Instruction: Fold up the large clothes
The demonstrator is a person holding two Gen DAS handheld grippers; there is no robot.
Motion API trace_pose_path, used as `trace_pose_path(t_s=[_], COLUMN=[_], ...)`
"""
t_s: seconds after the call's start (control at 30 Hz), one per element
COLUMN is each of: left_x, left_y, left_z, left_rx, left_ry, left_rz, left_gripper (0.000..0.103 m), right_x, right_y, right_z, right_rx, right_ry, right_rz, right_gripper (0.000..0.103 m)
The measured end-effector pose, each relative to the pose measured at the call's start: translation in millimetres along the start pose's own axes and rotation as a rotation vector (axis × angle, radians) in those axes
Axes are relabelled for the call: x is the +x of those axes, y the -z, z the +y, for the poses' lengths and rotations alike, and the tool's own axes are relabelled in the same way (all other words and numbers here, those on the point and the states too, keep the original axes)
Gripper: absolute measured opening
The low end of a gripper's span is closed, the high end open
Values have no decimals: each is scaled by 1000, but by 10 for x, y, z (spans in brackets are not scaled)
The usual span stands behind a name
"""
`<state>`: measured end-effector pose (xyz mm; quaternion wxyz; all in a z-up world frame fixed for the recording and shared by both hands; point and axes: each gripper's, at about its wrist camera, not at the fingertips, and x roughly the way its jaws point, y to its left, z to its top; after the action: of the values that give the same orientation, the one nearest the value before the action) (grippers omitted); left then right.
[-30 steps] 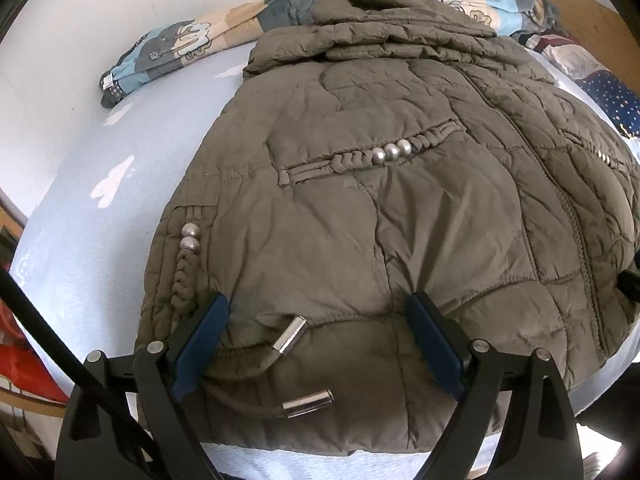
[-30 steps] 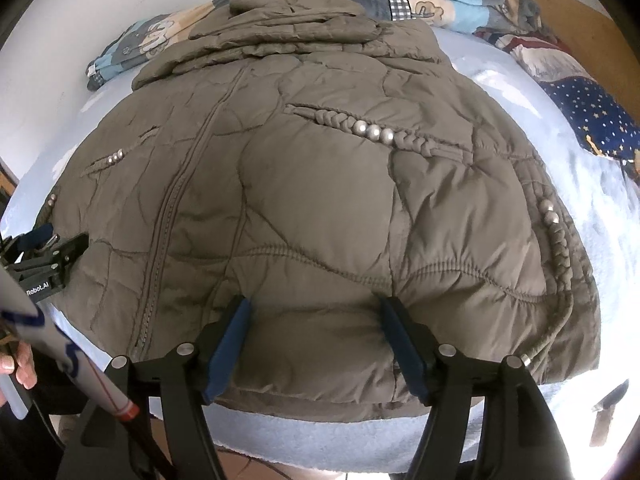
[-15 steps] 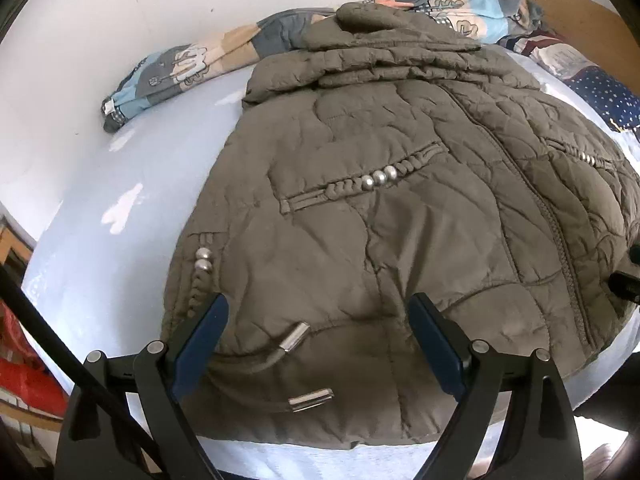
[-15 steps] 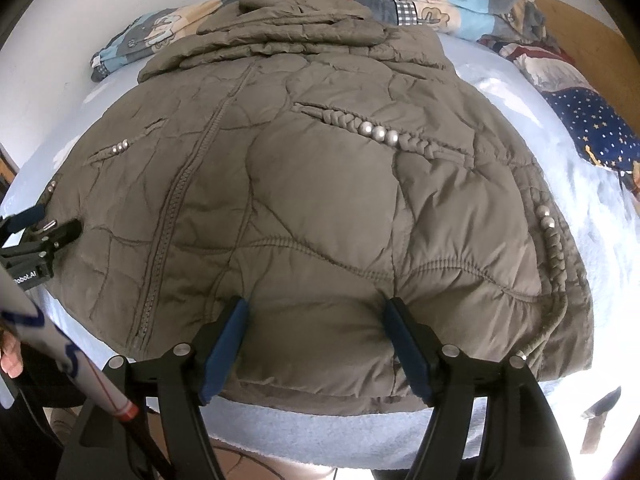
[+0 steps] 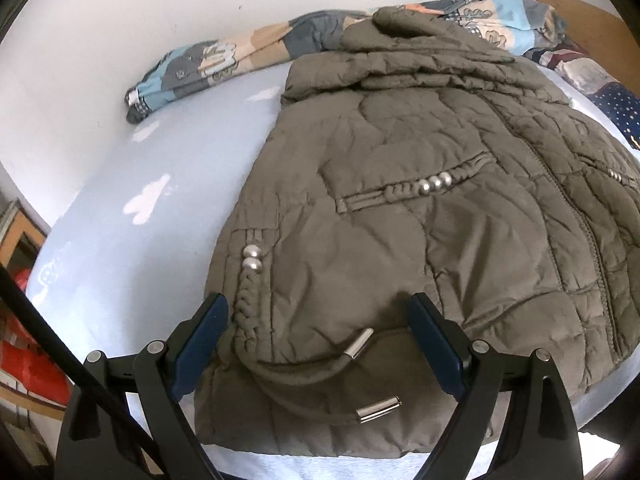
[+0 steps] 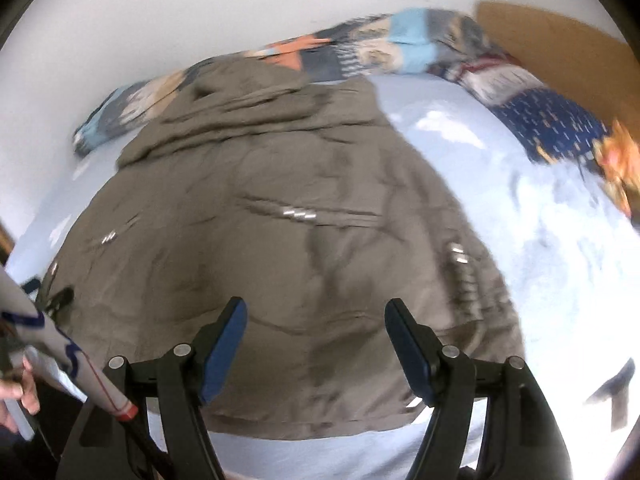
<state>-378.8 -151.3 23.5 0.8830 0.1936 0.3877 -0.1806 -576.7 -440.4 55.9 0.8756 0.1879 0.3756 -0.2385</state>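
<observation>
An olive quilted jacket [image 5: 420,216] lies spread on a pale blue bed, hem towards me, hood at the far end. My left gripper [image 5: 318,312] hovers open over the hem's left corner, above a drawstring with metal tips [image 5: 358,344]; nothing sits between its blue pads. In the right wrist view the jacket [image 6: 280,240] is blurred by motion. My right gripper [image 6: 316,320] stands open over the hem's right part, not touching the cloth. The left gripper's tip [image 6: 56,298] shows at the jacket's left edge there.
A patterned quilt [image 5: 224,60] is bunched along the white wall behind the jacket. A dark blue dotted cloth [image 6: 552,128] lies at the far right near a wooden headboard [image 6: 560,52]. A hand [image 6: 16,388] holds a stick at lower left. Bare sheet [image 5: 140,200] lies left of the jacket.
My right gripper has pulled back and up from the hem and swung right, blurring its view. The left view has shifted slightly, so the jacket sits further right in it.
</observation>
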Motion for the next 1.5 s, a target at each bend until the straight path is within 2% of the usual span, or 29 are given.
trace_pose_path(t_s=[0.13,0.27,0.47,0.7,0.83,0.97,1.03,1.17,1.4,1.5], left_x=[24,28,-2,-24,-11,-9,-14,2,18,47], left_y=[-6,9,35,26,20,19,12,5,117,210], left_z=[-22,-43,-28,32,63,125,215,459,1231,1397], left_rx=[14,36,49,23,16,-3,-39,-133,-464,-555], left_ry=[-6,-12,-24,-27,-22,-15,-3,29,166,219], left_rz=[5,1,-17,-25,-20,-16,-12,17,111,148], left_gripper=[91,91,91,91,91,91,91,91,91,91], right_x=[160,214,106,-121,-113,4,65,39,-86,-104], right_y=[39,48,-24,-147,-167,-131,-97,-72,-39,-14], right_z=[-156,-93,-115,-407,-640,-757,-740,-775,-1020,-1152], right_rx=[66,19,43,138,229,275,260,270,363,415], right_ry=[1,25,10,68,94,89,99,86,70,53], right_rz=[74,89,35,-63,-51,12,45,45,15,22], right_gripper=[76,78,78,78,78,78,78,78,78,78])
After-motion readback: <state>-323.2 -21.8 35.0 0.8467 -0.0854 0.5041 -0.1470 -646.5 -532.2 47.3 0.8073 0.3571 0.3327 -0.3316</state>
